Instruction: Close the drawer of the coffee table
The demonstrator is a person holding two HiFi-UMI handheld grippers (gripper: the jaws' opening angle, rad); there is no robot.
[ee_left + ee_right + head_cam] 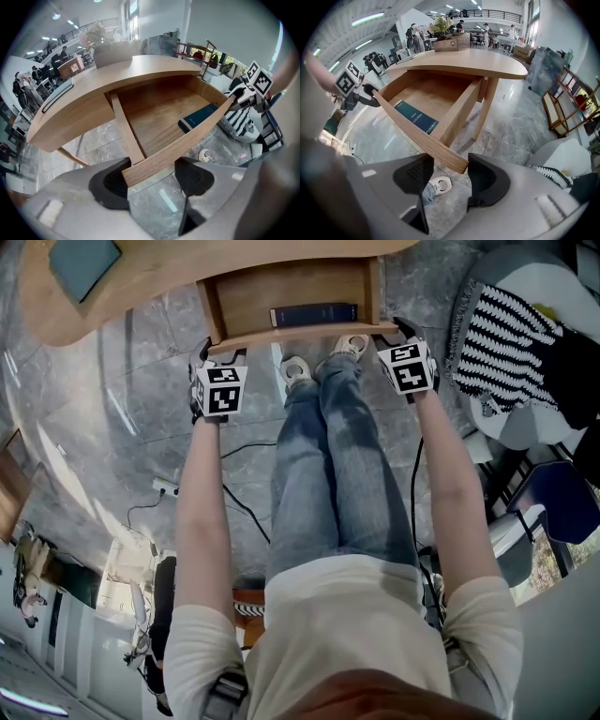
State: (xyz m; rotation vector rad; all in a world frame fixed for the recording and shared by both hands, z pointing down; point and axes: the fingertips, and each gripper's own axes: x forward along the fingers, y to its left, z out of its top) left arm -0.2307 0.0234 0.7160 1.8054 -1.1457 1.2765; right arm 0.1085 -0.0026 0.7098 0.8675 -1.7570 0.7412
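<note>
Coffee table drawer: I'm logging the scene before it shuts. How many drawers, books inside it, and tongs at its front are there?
Drawer: 1
Book: 1
Tongs: 2, left tongs and right tongs
Total: 4

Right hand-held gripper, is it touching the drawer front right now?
Touching. The right gripper view shows the end of the drawer front sitting between the open jaws of the right hand-held gripper, butting against one pad with no gap.

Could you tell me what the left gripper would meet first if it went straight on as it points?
The drawer front: its end sits between the left gripper's open jaws, though the remaining gap is unclear.
</note>
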